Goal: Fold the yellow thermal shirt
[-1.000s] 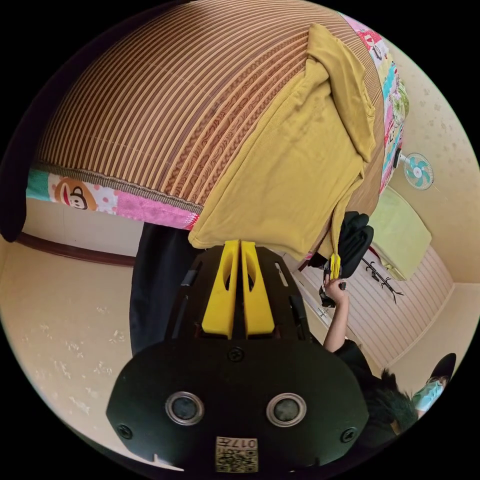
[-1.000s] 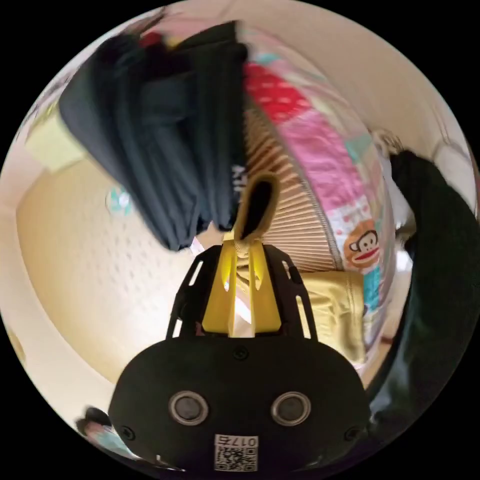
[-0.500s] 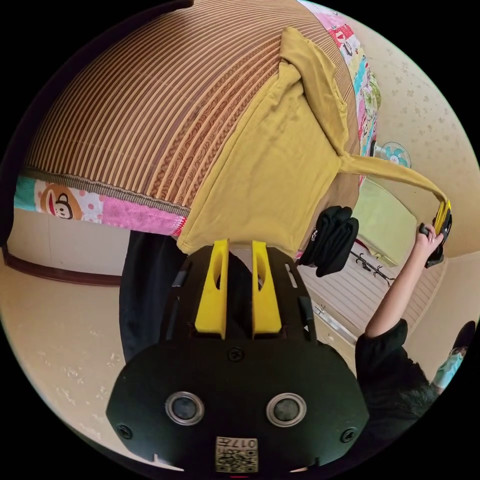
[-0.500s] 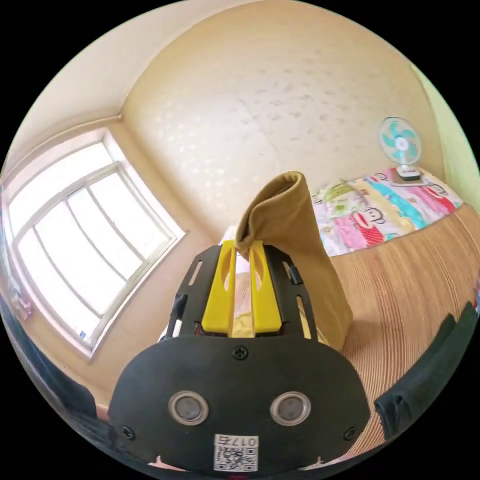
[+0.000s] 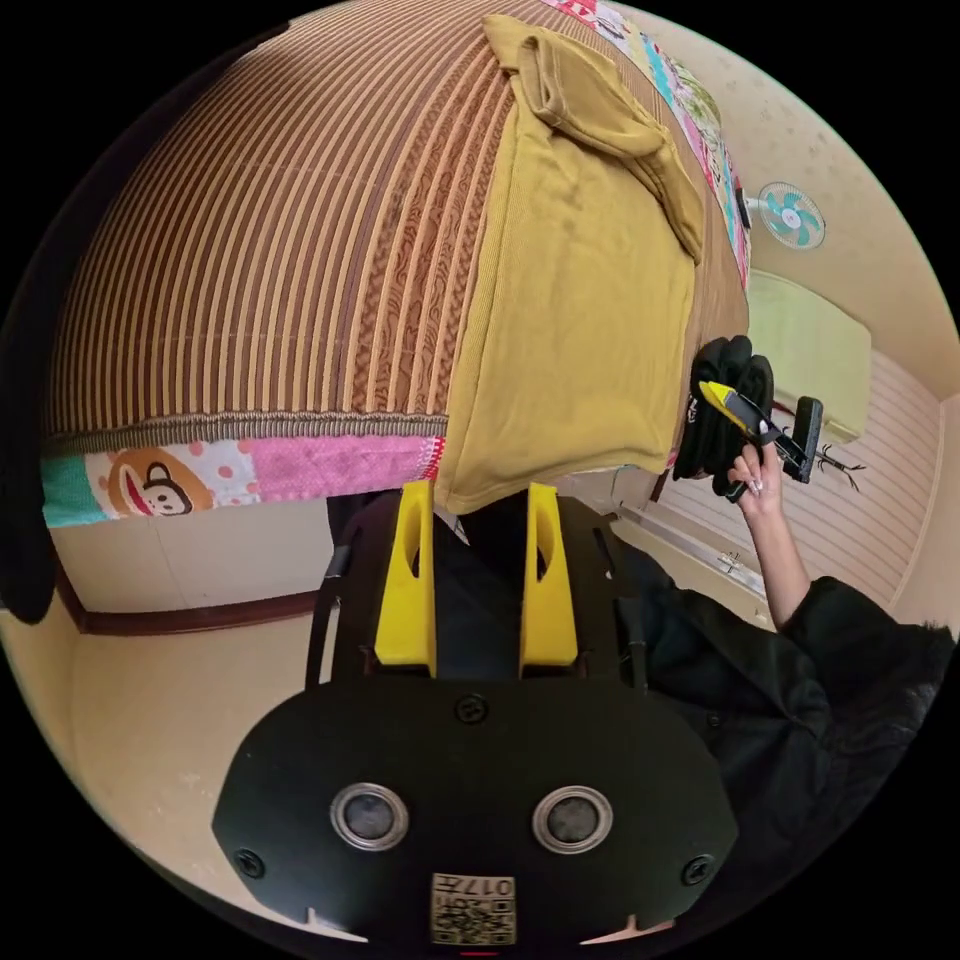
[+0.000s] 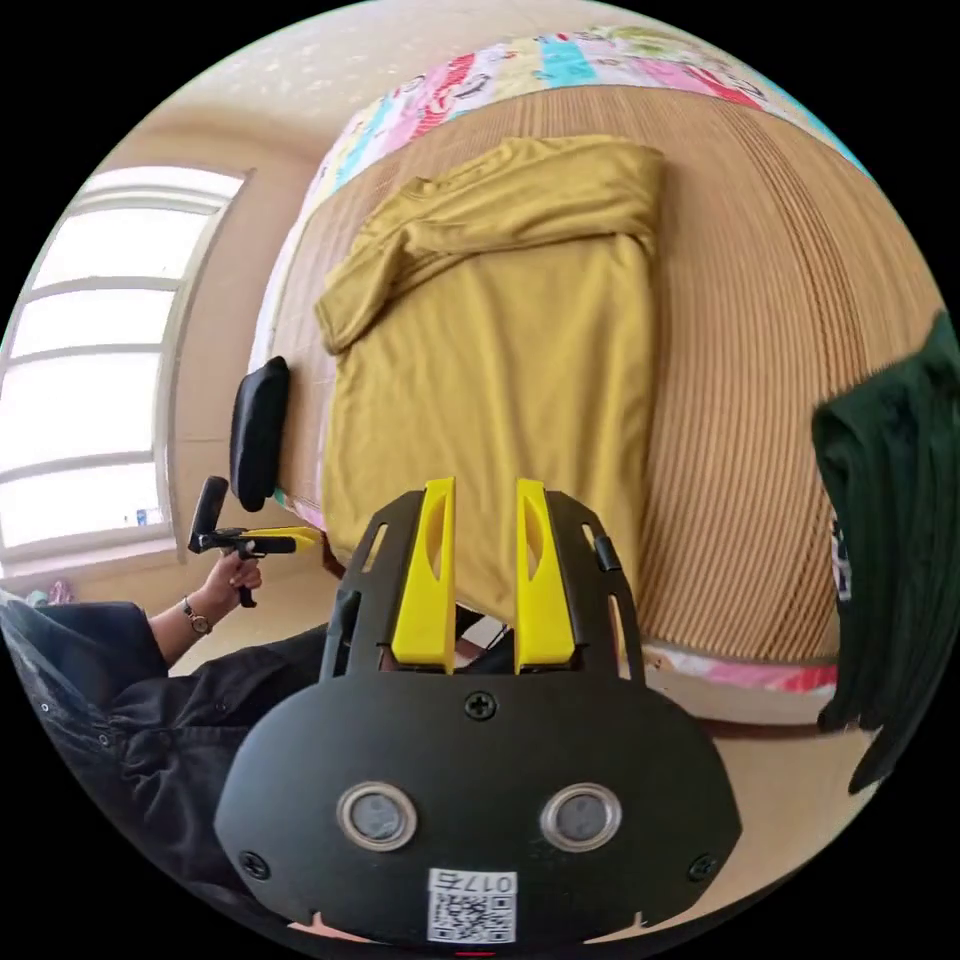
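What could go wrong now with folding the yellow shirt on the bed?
1. The yellow shirt's hem hangs over the edge of the striped mat, so it might slide off when pulled.
2. The folded sleeve lies bunched and may leave a crooked fold.
3. Both the left gripper and the right gripper are open, so nothing holds the cloth.

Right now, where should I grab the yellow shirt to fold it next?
Probably the bottom hem of the yellow shirt, at its two corners. It hangs over the near edge of the striped mat, so the loose edge is easy to pinch from below. Both sleeves already lie folded across the top. Each hand-held gripper, left and right, is open and empty.
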Demonstrator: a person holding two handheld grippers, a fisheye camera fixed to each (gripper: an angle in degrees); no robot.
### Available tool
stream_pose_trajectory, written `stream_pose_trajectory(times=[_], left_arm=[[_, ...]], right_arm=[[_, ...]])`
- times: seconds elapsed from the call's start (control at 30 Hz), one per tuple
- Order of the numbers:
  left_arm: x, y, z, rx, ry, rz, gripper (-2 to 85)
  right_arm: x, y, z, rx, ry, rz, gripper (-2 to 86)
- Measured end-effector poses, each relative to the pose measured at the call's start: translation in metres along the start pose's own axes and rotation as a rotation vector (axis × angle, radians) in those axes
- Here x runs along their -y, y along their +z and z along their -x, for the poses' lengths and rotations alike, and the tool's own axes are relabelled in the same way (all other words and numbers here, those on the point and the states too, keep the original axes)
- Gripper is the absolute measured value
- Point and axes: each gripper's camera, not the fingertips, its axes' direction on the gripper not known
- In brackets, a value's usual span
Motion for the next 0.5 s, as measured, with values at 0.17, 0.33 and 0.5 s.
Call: stream_pose_trajectory(times=[0.17, 0.33, 0.5], left_arm=[[0.012, 0.019, 0.007, 0.024, 0.069, 0.085, 13.2], [0.013, 0.024, 0.02, -0.027, 0.029, 0.133, 6.3], [-0.007, -0.005, 0.022, -0.196, 0.096, 0.124, 4.2]], right_arm=[[-0.039, 0.01, -0.058, -0.025, 0.134, 0.157, 12.0], [-0.057, 0.004, -0.106, 0.205, 0.274, 0.101, 10.6], [-0.085, -0.014, -0.111, 0.447, 0.208, 0.114, 12.2]])
